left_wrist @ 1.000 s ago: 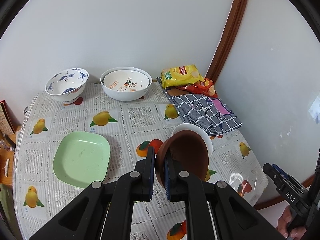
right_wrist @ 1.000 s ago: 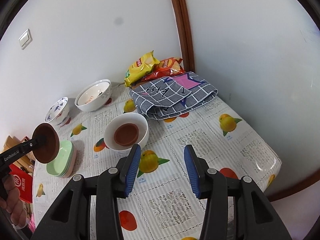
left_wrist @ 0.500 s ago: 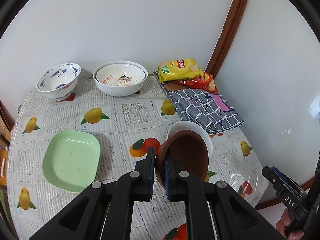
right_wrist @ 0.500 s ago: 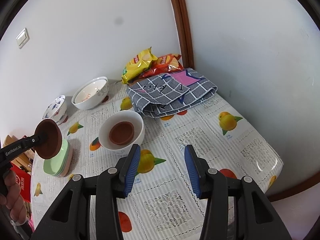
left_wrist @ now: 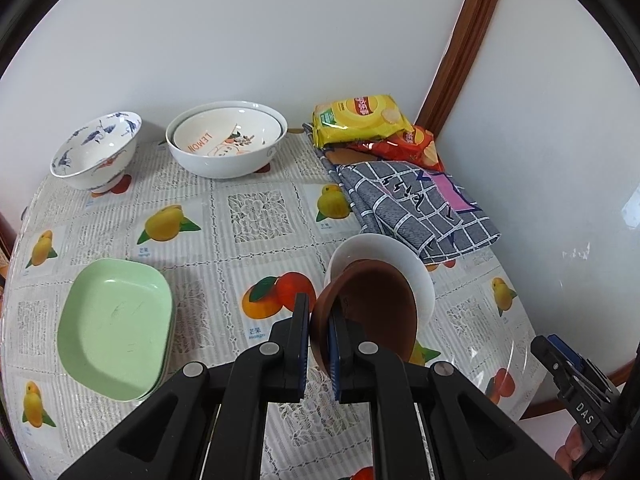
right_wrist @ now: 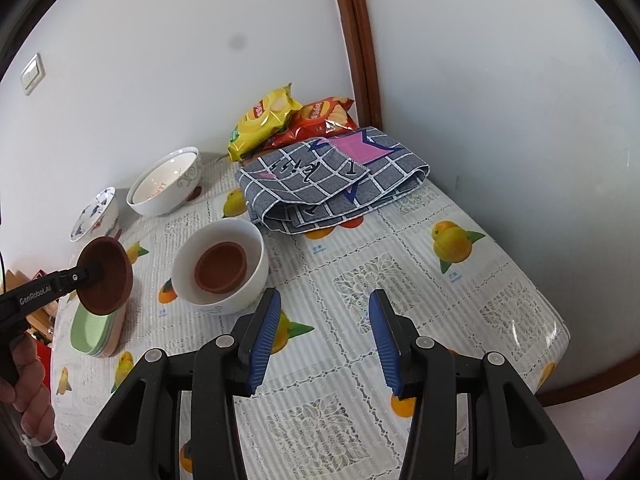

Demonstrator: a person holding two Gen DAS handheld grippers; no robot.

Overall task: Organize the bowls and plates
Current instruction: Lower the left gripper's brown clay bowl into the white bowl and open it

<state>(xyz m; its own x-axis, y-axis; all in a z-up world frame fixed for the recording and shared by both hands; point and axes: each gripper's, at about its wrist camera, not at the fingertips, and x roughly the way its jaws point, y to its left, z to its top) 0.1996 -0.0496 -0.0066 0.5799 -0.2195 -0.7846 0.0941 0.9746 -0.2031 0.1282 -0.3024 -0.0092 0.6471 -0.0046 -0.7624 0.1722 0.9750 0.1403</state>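
My left gripper (left_wrist: pixel 318 314) is shut on the rim of a brown bowl (left_wrist: pixel 368 316) and holds it tilted in the air; it also shows in the right wrist view (right_wrist: pixel 106 276), left of a white bowl (right_wrist: pixel 256 256). That white bowl (left_wrist: pixel 404 264) holds a second brown bowl (right_wrist: pixel 222 266). A stack of green plates (left_wrist: pixel 114 328) lies at the left. A white lettered bowl (left_wrist: pixel 226 142) and a blue-patterned bowl (left_wrist: pixel 94 156) stand at the back. My right gripper (right_wrist: pixel 324 336) is open and empty above the table's front.
A folded grey checked cloth (right_wrist: pixel 332 180) and two snack bags (right_wrist: pixel 264 118) lie in the back right corner. The wall and a brown door frame (right_wrist: pixel 356 40) border the table (left_wrist: pixel 256 216). The table's front right edge (right_wrist: pixel 560 344) is close.
The left gripper with the brown bowl has moved right, closer to the white bowl, over the edge of the green plates. The right gripper has barely shifted.
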